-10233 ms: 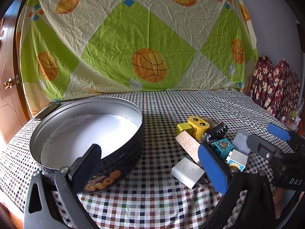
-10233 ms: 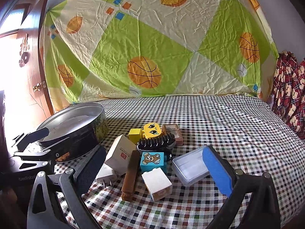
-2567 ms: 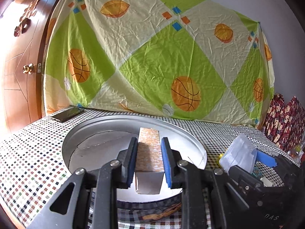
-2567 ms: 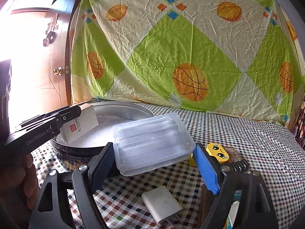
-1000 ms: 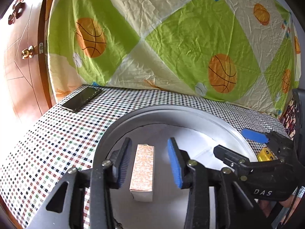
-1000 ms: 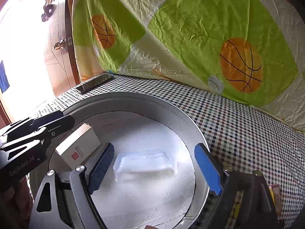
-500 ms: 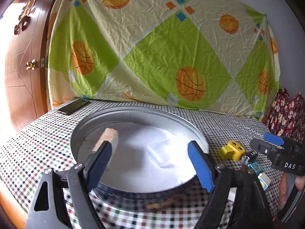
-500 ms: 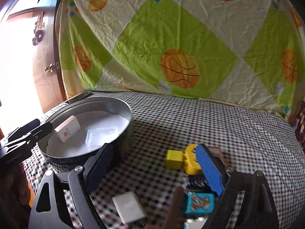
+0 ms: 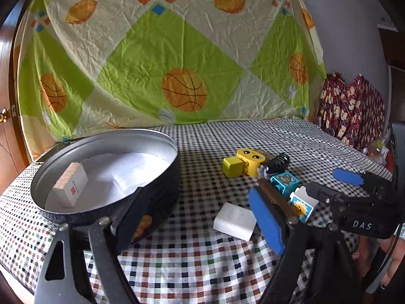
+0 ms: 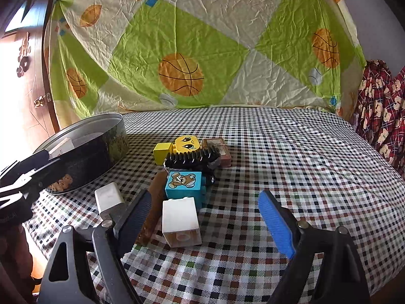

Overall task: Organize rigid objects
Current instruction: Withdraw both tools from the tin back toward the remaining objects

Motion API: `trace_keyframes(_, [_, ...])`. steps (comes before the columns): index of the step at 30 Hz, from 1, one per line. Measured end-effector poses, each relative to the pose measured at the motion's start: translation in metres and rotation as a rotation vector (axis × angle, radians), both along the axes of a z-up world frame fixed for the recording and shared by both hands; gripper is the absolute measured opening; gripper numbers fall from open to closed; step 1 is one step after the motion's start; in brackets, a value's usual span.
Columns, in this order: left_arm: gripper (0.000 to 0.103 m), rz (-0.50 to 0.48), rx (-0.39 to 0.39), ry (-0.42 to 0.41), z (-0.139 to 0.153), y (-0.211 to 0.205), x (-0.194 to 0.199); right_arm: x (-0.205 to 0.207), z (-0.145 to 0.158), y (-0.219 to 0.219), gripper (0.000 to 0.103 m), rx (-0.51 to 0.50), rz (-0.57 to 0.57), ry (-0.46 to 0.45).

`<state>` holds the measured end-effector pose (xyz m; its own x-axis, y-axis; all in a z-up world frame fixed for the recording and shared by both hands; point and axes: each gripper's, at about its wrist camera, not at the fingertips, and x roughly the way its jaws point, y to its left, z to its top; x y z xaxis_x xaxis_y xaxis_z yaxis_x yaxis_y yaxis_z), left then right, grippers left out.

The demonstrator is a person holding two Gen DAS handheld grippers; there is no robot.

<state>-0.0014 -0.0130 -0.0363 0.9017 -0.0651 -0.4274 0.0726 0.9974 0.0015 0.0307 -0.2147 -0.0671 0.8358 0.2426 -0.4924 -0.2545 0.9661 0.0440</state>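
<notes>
Checked cloth covers the desk [image 9: 192, 273], with a basketball-print sheet [image 9: 162, 58] hung behind it. Half a second ago both tongs were only just clear of the round tin [image 9: 162, 149]; now they have drawn back toward the loose pile, and both sets stand wide apart and empty. The patterned box [image 9: 71, 187] and the clear plastic case [image 9: 126, 181], carried in a few seconds earlier, now lie on the tin's white liner, the box near the left wall, the case toward the middle. Two pieces are therefore stowed, and the job reads as well under way with most items yet to go.

What remains sits in a tight cluster: white charger [image 10: 108, 198], white block [image 10: 181, 221], teal bear block [image 10: 183, 185], black comb [image 10: 191, 158], yellow face block [image 10: 186, 143], a yellow cube [image 10: 162, 152], a brown stick [image 10: 152, 210] and a small brown case [image 10: 217, 149]. The right tongs [image 10: 202, 217] frame the white block; the left tongs [image 9: 195, 217] hang over the charger [image 9: 234, 220].

Open cloth lies to the right and front of the cluster, giving free approach. The tin's raised wall is the edge to clear, and the neighbours touching the white block may be nudged when it is gripped.
</notes>
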Motion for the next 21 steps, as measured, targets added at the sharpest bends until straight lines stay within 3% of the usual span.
trace_keyframes(3, [0.083, -0.018, 0.006, 0.028, -0.004, -0.005, 0.005, 0.003, -0.005, -0.001, 0.077, -0.016, -0.001, 0.026])
trace_keyframes(10, [0.083, -0.065, 0.029, 0.141, -0.018, -0.016, 0.02, 0.01, -0.01, 0.003, 0.074, -0.011, 0.029, 0.068])
trace_keyframes(13, [0.083, -0.083, 0.031, 0.163, -0.019, -0.019, 0.022, 0.011, -0.008, 0.002, 0.064, 0.003, 0.03, 0.077])
trace_keyframes(21, [0.083, -0.101, 0.055, 0.198, -0.02, -0.023, 0.033, 0.005, -0.008, 0.005, 0.064, 0.018, 0.077, 0.094])
